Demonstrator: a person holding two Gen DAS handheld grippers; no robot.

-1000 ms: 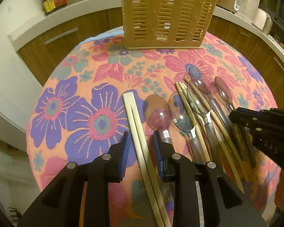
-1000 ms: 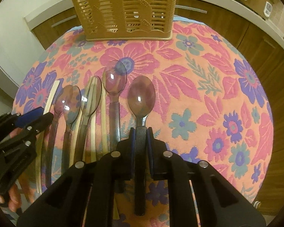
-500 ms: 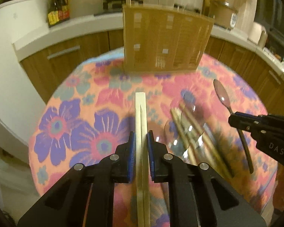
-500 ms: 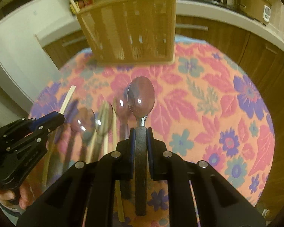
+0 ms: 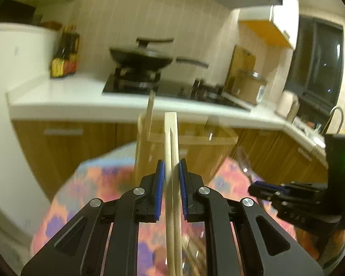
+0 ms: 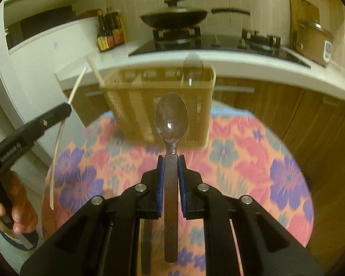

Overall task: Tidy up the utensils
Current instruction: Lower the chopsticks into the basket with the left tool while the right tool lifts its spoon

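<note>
Pinching paired chopsticks (image 5: 171, 161), the left gripper (image 5: 171, 174) hangs above the floral tabletop (image 6: 253, 161). The right gripper's (image 6: 171, 172) fingers clamp a spoon (image 6: 171, 119) before the far-edge basket (image 6: 131, 105).

On my feeds I log: tablecloth (image 6: 253, 151), orange-pink with purple, pink and grey-green flowers. Basket (image 6: 131, 105), tan, slatted. Chopsticks (image 5: 172, 138), pale wood. Spoon (image 6: 171, 117), silvery bowl, dark speckled brown handle. Left gripper (image 5: 171, 168) and right gripper (image 6: 171, 161), black with blue pads (image 6: 159, 179). Wok (image 6: 173, 17), black. Counter (image 6: 241, 63), white. Cabinets (image 6: 299, 115), brown wood grain. Bottles (image 6: 110, 34), dark with yellow-red labels.
</note>
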